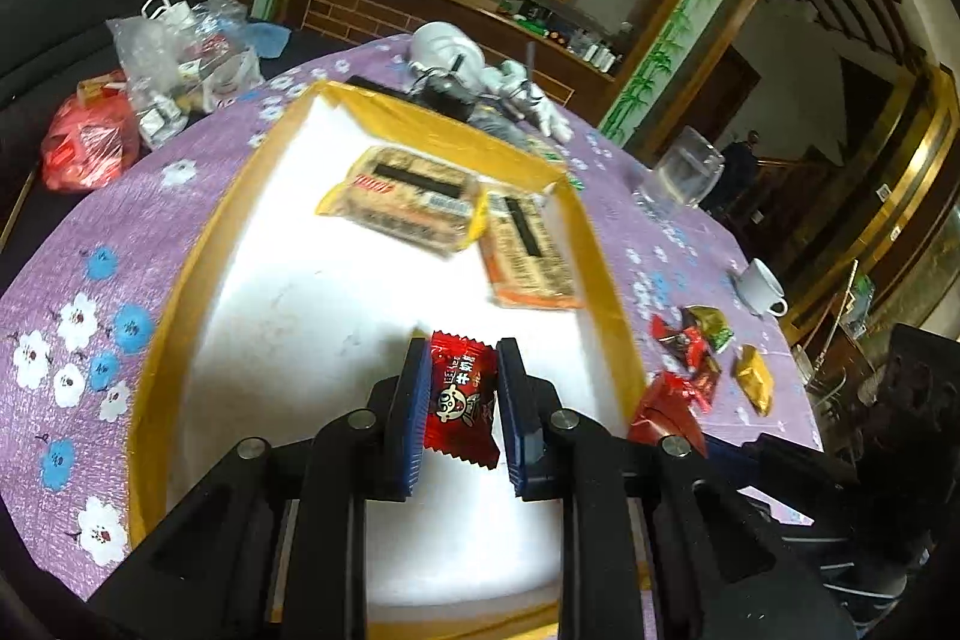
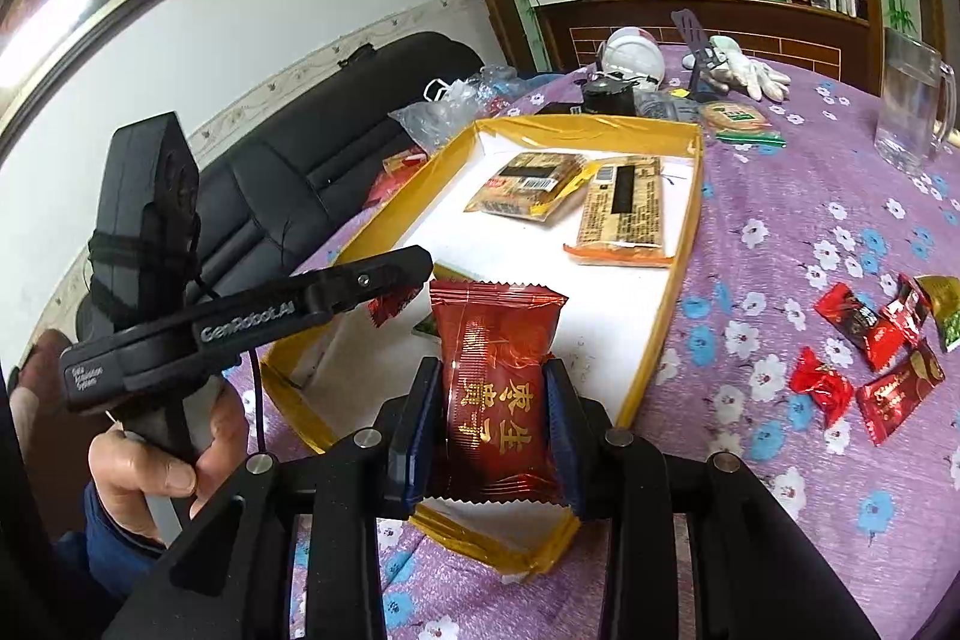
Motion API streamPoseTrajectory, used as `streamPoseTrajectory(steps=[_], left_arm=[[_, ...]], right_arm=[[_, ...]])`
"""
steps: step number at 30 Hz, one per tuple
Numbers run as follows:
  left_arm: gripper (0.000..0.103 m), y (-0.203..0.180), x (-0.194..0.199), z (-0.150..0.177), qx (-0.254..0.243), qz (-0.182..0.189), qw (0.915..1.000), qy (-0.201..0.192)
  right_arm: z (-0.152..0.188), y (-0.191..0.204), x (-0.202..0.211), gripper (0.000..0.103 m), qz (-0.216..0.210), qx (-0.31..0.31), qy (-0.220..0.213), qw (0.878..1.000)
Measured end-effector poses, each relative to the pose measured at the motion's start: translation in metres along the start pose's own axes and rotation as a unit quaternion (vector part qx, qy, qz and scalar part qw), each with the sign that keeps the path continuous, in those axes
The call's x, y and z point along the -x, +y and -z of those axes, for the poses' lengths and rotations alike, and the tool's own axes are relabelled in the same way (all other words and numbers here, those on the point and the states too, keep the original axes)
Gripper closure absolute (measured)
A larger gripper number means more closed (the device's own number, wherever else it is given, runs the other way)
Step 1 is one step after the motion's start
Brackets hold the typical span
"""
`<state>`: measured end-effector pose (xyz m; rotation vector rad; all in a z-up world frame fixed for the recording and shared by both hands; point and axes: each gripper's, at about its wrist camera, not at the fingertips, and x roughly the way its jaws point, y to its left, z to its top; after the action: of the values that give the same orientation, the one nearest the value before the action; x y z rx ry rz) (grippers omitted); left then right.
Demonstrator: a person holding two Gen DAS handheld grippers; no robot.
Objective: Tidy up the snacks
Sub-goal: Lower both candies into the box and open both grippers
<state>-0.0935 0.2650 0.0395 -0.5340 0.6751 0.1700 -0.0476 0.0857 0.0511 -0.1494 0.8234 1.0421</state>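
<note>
Both hands are loaded and over the tray [image 1: 180, 280]: the left gripper [image 1: 462, 388] is clamped on a small red candy [image 1: 462, 400], pads pressed on its 2 flanks, and the packet hangs over the white floor near the tray's near edge. The right gripper [image 2: 492, 418] is squeezed onto a larger dark-red packet with gold characters [image 2: 498, 388], its long axis running straight out along the fingers, crimped end pointing toward the tray's far edge. That packet sits above the tray's near corner, so the drop spot lies directly ahead and below, and I judge a short lowering is all either hand needs. The left tool is nearer the tray's middle; seen from the right wrist, it crosses in front on the left with a person's hand [image 2: 150, 466] around its handle. Already inside, toward the far edge, lie 2 flat biscuit packs, 1 yellow [image 1: 402, 202] and 1 orange-edged [image 1: 528, 250], well clear of both drops. Outside the tray's right edge, on the purple floral cloth [image 2: 780, 220], a cluster of loose red and gold candies [image 2: 870, 340] waits. A glass mug [image 2: 912, 100], a white cup [image 1: 762, 289] and white gloves [image 2: 744, 70] stand farther off, blocking nothing.
</note>
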Motion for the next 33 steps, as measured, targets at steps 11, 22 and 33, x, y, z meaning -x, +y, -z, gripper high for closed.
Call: streamPoseTrajectory(steps=[11, 22, 33], left_arm=[[0.084, 0.010, -0.015, 0.009, -0.007, -0.029, 0.9995, -0.006], [0.084, 0.016, -0.016, 0.008, 0.002, -0.026, 0.9996, -0.002], [0.084, 0.012, -0.016, 0.009, -0.004, -0.040, 0.9992, -0.003]], right_arm=[[0.014, 0.006, -0.026, 0.069, 0.012, 0.018, 0.024, 0.999], [0.028, 0.027, -0.039, 0.069, 0.025, 0.075, 0.033, 0.996], [0.028, 0.025, -0.038, 0.068, 0.018, 0.074, 0.033, 0.997]])
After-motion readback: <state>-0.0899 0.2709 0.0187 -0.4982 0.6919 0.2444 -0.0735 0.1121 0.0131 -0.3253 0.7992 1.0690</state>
